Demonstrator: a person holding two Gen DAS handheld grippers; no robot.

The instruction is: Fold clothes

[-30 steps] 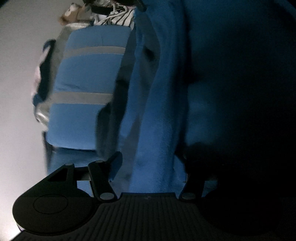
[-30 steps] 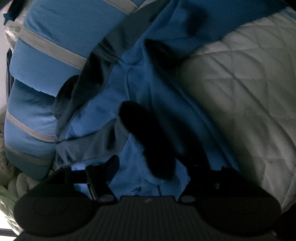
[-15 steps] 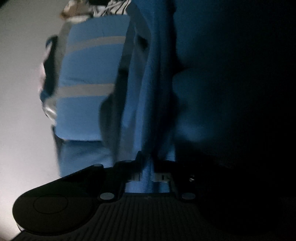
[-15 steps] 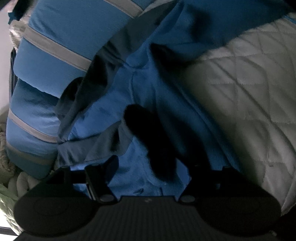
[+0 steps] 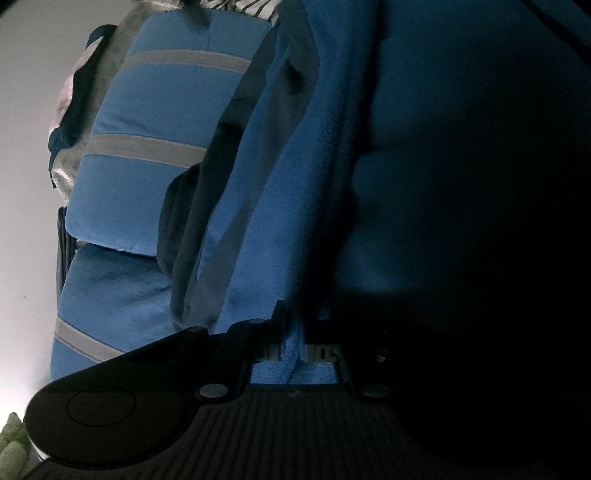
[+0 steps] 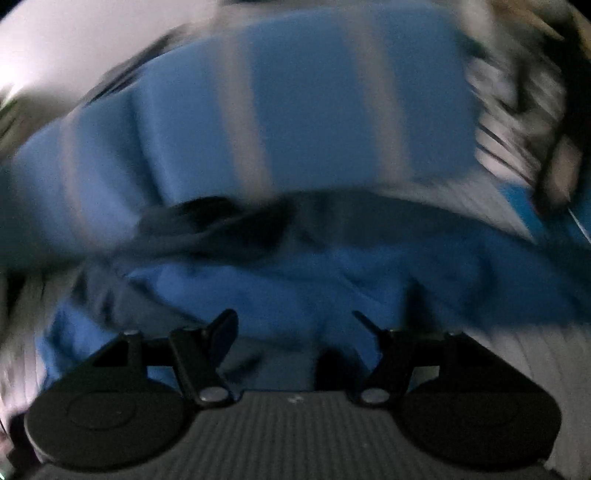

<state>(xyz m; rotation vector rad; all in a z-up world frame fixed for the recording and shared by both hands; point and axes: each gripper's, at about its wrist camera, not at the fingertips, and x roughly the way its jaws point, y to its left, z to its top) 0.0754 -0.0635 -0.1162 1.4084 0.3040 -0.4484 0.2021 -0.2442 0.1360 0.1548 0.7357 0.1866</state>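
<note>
The left gripper (image 5: pixel 293 330) is clamped on a fold of the blue fleece garment (image 5: pixel 295 192); its fingers (image 5: pixel 279 314) stand narrow with a strip of blue cloth pinched between them. From that pinch the garment runs up and away through the left wrist view. Its right part is in deep shadow and no detail can be read there. A dark grey lining strip (image 5: pixel 199 236) of the same garment hangs along its left edge.

Behind the garment in this view lies a stack of folded blue items with grey stripes (image 5: pixel 159 155). Farther back, at the top edge, a black-and-white striped cloth (image 5: pixel 255 5) shows in part. A pale plain surface (image 5: pixel 26 184) fills the left side.

The right gripper (image 6: pixel 295 325) has its fingers (image 6: pixel 221 328) spread wide, with nothing between them. The right wrist view is heavily blurred. Just beyond the fingertips the blue fleece garment (image 6: pixel 332 280) lies bunched, with a dark fold (image 6: pixel 221 225) along its far edge. The grey-striped blue stack (image 6: pixel 277 110) sits behind it. At the lower right a quilted light grey bed cover (image 6: pixel 554 354) shows beside the garment. A blurred striped cloth (image 6: pixel 517 122) appears at the upper right.
</note>
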